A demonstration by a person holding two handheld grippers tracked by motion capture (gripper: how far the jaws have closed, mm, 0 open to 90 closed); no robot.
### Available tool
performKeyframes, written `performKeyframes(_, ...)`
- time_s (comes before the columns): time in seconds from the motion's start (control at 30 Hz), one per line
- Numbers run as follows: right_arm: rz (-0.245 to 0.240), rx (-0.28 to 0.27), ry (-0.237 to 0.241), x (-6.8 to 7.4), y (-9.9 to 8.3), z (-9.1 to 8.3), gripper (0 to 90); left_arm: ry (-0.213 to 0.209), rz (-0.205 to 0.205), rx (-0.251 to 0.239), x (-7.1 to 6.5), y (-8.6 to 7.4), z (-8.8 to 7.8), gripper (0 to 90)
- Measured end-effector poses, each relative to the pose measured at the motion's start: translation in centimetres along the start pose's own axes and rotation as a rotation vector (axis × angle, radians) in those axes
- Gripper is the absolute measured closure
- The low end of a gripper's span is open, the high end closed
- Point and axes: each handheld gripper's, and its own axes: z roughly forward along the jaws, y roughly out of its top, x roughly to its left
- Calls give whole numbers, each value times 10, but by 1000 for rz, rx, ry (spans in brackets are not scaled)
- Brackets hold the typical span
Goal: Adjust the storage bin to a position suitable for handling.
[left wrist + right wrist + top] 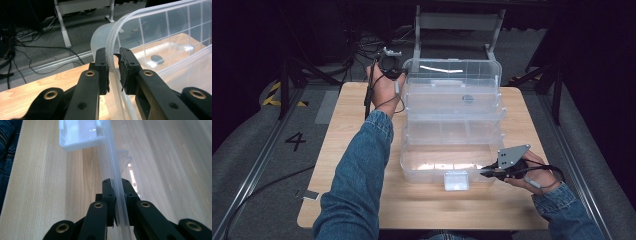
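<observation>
A clear plastic tiered organiser box (452,130) stands open on the wooden table (352,150), its lid (452,72) raised at the far end. My left gripper (401,70) is at the lid's far-left corner. In the left gripper view the jaws (113,53) stand on either side of the lid's curved rim (112,32), shut on it. My right gripper (484,174) is at the front right of the bottom tray (437,167). Seen from the right gripper view, its jaws (117,182) are shut on the tray's thin front rim (112,162).
A white latch (456,180) hangs from the tray's front edge, close to the right gripper, and the latch (80,137) lies ahead of the jaws along the rim. Bare table lies left of and in front of the box. Cables and a metal frame (457,22) stand beyond the table.
</observation>
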Motion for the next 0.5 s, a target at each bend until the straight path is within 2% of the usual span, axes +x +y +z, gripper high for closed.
performKeyframes(0.2, 0, 1, -1, 0, 0, 0, 841, -21, -14, 18, 8, 0, 14, 781)
performKeyframes(0.27, 3, 2, -1, 1, 0, 0, 842, 14, 19, 35, 10, 0, 18, 816)
performKeyframes(0.5, 0, 5, -4, 3, 2, 0, 842, 13, -6, 86, 16, -2, 40, 813)
